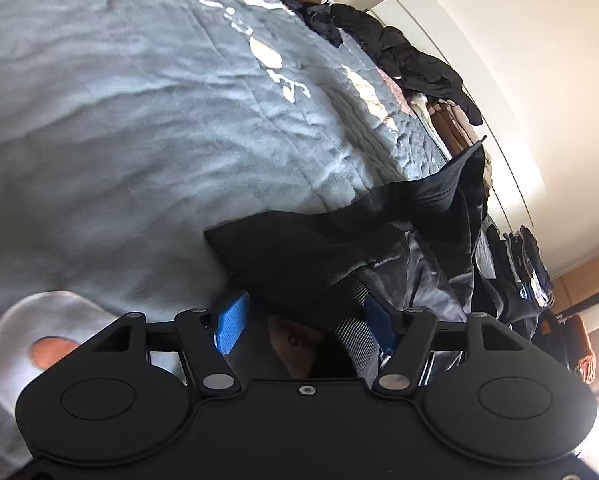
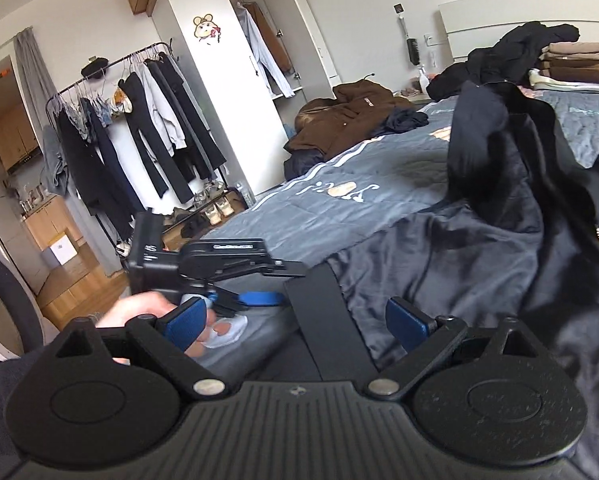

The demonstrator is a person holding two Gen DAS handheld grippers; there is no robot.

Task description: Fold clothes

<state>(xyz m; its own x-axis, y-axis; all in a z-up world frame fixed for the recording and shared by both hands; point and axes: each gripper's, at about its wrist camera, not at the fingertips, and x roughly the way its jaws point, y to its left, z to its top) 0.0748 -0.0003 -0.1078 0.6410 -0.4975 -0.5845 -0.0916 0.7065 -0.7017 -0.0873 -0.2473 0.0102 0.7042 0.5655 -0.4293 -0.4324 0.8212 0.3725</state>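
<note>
A black jacket (image 2: pixel 479 264) with a satin lining and a zip lies crumpled on the bed, one part raised in a peak (image 1: pixel 455 184). My left gripper (image 1: pixel 305 326) is open, and the jacket's ribbed hem (image 1: pixel 351 336) runs between its blue pads (image 1: pixel 231 328) without being clamped. My right gripper (image 2: pixel 299 324) is open too, with a flat black band of the jacket (image 2: pixel 323 320) lying between its blue pads (image 2: pixel 409 324). The left gripper (image 2: pixel 259 298), held by a hand (image 2: pixel 139 312), shows low at the jacket's near-left edge in the right wrist view.
A grey-blue quilted bedspread (image 1: pixel 139 120) covers the bed. A brown jacket (image 2: pixel 347 116), a heap of black clothes (image 2: pixel 519 52) and a folded beige and brown stack (image 2: pixel 579 64) lie at its far end. A clothes rack (image 2: pixel 131 120) and an open wardrobe (image 2: pixel 227 80) stand beyond.
</note>
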